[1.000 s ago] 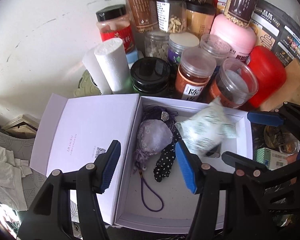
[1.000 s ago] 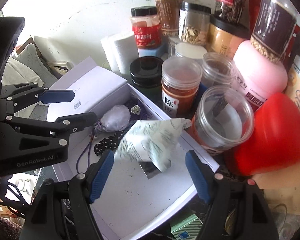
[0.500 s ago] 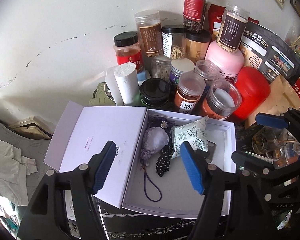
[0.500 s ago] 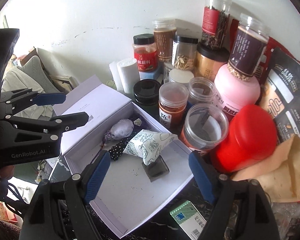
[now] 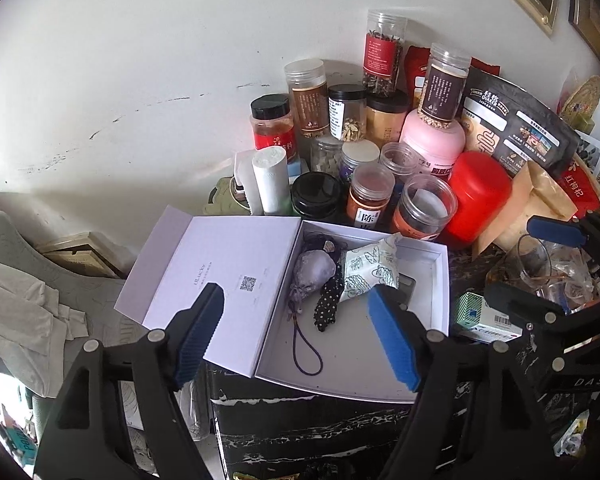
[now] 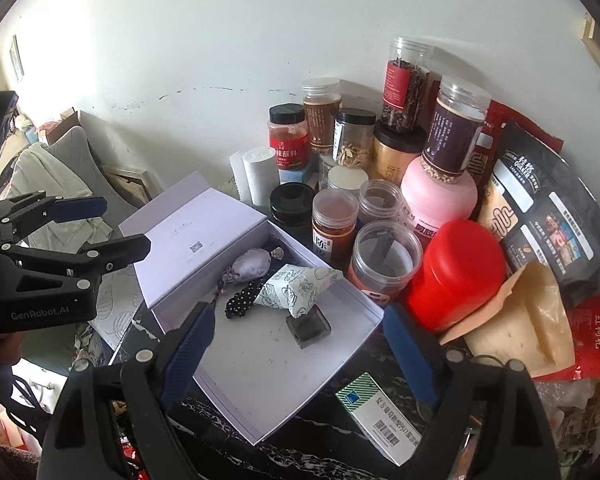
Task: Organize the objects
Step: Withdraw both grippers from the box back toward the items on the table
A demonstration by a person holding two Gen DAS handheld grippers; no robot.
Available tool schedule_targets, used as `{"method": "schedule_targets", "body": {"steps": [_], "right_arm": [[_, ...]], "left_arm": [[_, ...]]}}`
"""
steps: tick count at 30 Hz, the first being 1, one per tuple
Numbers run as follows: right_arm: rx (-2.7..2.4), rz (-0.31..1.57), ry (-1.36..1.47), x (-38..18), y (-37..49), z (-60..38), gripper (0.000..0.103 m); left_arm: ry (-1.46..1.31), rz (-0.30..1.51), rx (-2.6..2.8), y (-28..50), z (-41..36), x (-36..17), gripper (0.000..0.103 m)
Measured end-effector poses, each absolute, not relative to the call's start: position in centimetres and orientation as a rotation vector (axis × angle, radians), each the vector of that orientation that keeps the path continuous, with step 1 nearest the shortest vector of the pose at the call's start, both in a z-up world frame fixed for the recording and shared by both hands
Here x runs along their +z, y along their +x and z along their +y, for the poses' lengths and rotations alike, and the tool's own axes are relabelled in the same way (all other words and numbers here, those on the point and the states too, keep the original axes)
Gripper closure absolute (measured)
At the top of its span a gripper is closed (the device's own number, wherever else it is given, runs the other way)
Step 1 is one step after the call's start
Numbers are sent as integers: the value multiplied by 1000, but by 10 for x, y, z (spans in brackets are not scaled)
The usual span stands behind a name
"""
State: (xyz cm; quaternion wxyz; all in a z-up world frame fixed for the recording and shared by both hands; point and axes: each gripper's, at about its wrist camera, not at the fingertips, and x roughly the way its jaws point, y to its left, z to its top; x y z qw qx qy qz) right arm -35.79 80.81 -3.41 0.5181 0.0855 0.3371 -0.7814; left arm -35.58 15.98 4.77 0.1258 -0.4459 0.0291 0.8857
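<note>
With both sets of jaws apart and empty, having just been opening, your right gripper [image 6: 296,356] is nearer the green-striped carton [image 6: 380,416]. It lies at the bench's front edge, just beside the open white box [image 6: 260,384], long axis diagonal.

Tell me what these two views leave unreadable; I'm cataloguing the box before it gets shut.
- Dark block: left view, mostly hidden under the patterned sachet.
- Purple pouch contents: both views, cloth closed.
- Lid print: both views, too small.
- Medicine carton: left view, partly behind the right gripper.
</note>
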Motion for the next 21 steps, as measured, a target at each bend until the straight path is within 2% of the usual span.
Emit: {"method": "schedule_targets", "body": {"steps": [11, 21], "right_arm": [[-1869, 802, 137, -29, -315, 855, 16], [-1865, 802, 127, -48, -285, 896, 16]], "left_arm": [[-1227, 35, 2634, -292, 135, 86, 29], [-1214, 35, 2641, -228, 120, 98, 28]]}}
